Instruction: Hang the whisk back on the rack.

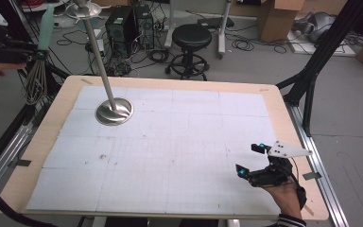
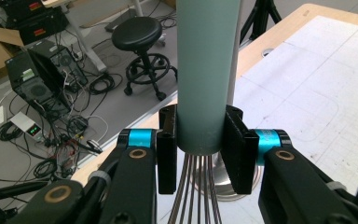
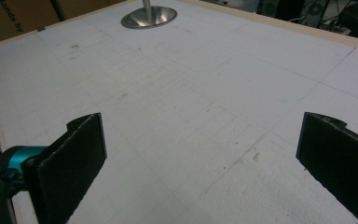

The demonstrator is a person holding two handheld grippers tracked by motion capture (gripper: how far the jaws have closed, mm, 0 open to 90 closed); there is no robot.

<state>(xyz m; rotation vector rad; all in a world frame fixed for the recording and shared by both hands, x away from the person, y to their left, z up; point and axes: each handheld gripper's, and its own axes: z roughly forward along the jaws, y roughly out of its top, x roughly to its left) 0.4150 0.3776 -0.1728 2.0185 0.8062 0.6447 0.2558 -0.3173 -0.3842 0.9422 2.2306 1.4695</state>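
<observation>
My left gripper (image 1: 37, 53) is held up beyond the table's far left corner, shut on a whisk (image 1: 44, 29) with a pale green handle. The wire loops (image 1: 35, 84) hang below the jaws. In the left gripper view both pads press the sides of the whisk handle (image 2: 207, 70), near its lower end, at my left gripper (image 2: 200, 150). A steel stand (image 1: 114, 111) with a round base and a tall slanting pole rests on the white mat (image 1: 184, 142) at the far left. My right gripper (image 1: 249, 159) stands open and holds nothing low over the near right of the mat; my right gripper (image 3: 200, 163) faces the stand base (image 3: 149, 17).
The wooden table edge (image 1: 293, 142) frames the mat. Beyond the table are a black stool (image 1: 191, 35), computer towers (image 1: 123, 23), floor cables and cardboard boxes (image 1: 276, 19). A black frame leg (image 1: 321, 56) rises at the right.
</observation>
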